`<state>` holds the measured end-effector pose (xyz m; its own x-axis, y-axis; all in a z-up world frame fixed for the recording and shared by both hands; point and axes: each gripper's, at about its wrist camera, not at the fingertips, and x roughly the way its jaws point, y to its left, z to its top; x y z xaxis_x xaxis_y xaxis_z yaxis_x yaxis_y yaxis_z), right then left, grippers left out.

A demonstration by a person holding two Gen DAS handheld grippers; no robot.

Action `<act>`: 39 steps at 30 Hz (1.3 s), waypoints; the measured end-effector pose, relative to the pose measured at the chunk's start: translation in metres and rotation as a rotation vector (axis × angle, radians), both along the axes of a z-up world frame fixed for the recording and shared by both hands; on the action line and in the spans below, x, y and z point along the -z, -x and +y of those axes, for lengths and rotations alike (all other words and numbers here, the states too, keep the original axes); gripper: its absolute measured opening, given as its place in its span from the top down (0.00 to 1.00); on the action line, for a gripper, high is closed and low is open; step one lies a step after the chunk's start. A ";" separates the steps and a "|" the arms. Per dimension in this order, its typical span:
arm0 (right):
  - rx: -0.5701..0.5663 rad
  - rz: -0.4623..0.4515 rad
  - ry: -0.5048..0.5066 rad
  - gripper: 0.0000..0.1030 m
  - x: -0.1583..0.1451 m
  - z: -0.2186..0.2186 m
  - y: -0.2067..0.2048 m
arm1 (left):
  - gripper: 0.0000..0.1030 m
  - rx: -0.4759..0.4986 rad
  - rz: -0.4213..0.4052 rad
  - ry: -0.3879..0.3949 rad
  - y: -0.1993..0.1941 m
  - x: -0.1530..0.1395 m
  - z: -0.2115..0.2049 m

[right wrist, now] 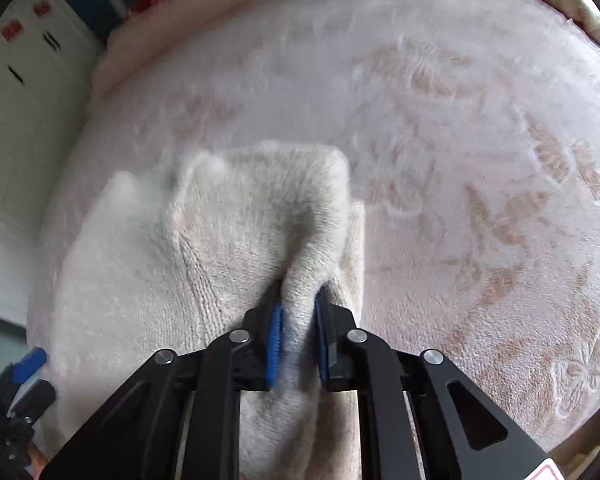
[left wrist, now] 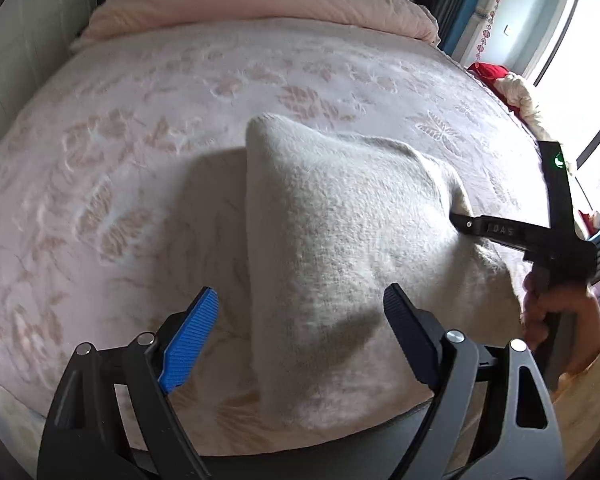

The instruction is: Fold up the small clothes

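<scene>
A cream, fuzzy knitted garment (left wrist: 340, 248) is lying on the pink, flower-patterned plush bedspread (left wrist: 140, 128), filling the centre and lower right of the left wrist view, with one corner being held up in a peak near the middle of the frame. The left gripper (left wrist: 300, 320) is being held above the cloth at the bottom of that frame with its jaws standing wide apart; nothing is being gripped, and the blue ribbed pad (left wrist: 188, 340) is showing bare. The right gripper (right wrist: 298, 340) is being kept nearly closed on a bunched fold of the knit, which is being pinched between its two blue pads low in the centre of the right wrist view. The garment is judged to be light, soft and limp, with a nap that should give the pads good purchase; it is expected to sag and stretch if lifted from one point, so hold is best taken at an edge or corner, with a second hold at the opposite edge. The left wrist view is showing what the right does not: the right tool's black body from the side at middle right, the person's hand (left wrist: 556, 312) on its handle, and the raised peak. The right wrist view alone is showing the pinch itself; the left gripper is appearing there only partly, at lower left.
</scene>
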<state>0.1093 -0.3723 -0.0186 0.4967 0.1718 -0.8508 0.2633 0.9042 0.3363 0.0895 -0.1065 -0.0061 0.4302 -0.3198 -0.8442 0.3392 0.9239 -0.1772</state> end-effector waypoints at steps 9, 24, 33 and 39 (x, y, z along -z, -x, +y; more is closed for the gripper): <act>0.047 -0.001 -0.019 0.32 -0.028 -0.002 0.071 | 0.13 -0.058 0.140 0.115 -0.018 0.018 0.011; 0.072 0.017 -0.390 0.51 0.032 -0.004 0.066 | 0.15 -0.071 0.283 0.219 -0.047 0.069 -0.010; 0.062 -0.119 -0.341 0.68 -0.051 0.017 0.092 | 0.53 -0.002 0.158 0.208 -0.022 -0.010 0.005; 0.030 -0.244 -0.318 0.68 -0.119 0.040 0.133 | 0.53 0.054 0.036 0.210 0.010 -0.080 0.025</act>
<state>-0.0236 -0.3326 0.1008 0.6866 0.3897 -0.6138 0.1657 0.7381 0.6541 0.0796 -0.0816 0.0735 0.3784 -0.5122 -0.7710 0.3769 0.8461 -0.3770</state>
